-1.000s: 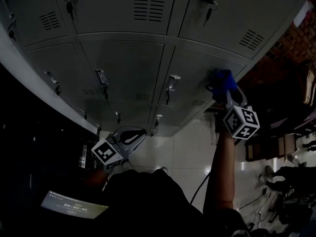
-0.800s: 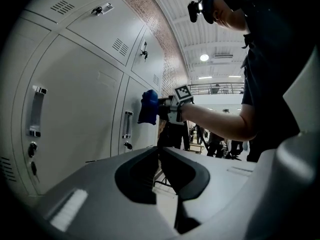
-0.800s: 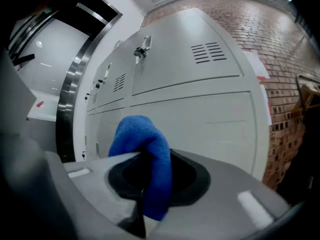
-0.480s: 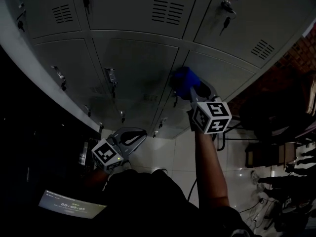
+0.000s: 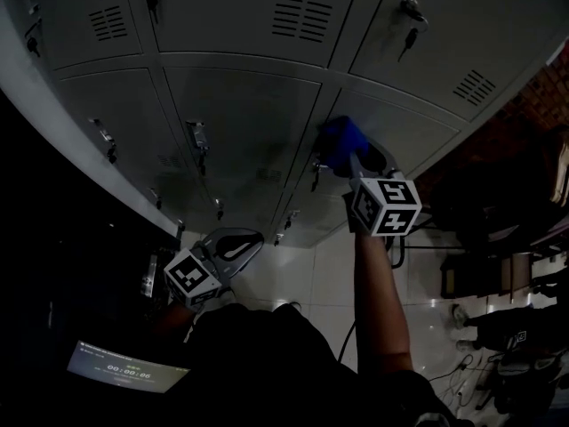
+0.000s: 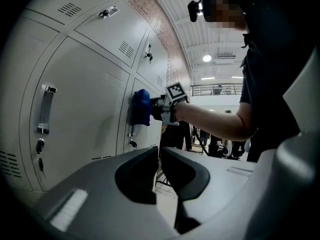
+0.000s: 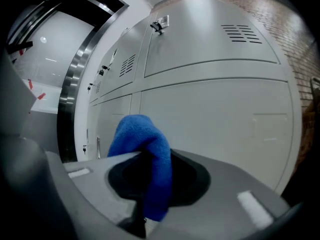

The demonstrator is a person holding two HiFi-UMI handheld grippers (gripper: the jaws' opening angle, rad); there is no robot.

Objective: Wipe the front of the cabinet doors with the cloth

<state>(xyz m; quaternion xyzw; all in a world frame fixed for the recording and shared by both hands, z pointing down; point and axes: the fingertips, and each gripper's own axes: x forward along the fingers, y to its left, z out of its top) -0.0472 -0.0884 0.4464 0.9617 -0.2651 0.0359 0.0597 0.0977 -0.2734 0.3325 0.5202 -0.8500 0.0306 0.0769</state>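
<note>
Grey metal cabinet doors (image 5: pixel 249 118) fill the upper part of the head view. My right gripper (image 5: pixel 351 157) is shut on a blue cloth (image 5: pixel 340 140) and holds it against the lower right door (image 5: pixel 404 132), close to that door's handle (image 5: pixel 314 173). In the right gripper view the cloth (image 7: pixel 146 154) bulges up out of the shut jaws in front of the door (image 7: pixel 215 119). My left gripper (image 5: pixel 238 244) hangs low, away from the doors, shut on nothing. The left gripper view shows the cloth (image 6: pixel 140 107) pressed to the door, beyond the left gripper (image 6: pixel 160 154).
Keys and handles (image 5: pixel 197 138) stick out of the doors. White tiled floor (image 5: pixel 311 274) lies below. Dark chairs and furniture (image 5: pixel 498 265) stand at the right. A lit screen (image 5: pixel 124 368) glows at lower left. People stand far off in the hall (image 6: pixel 210 141).
The right gripper slid the cloth left across the lower right door, from its right side to near its handle, then eased slightly right. The left gripper stayed put.
</note>
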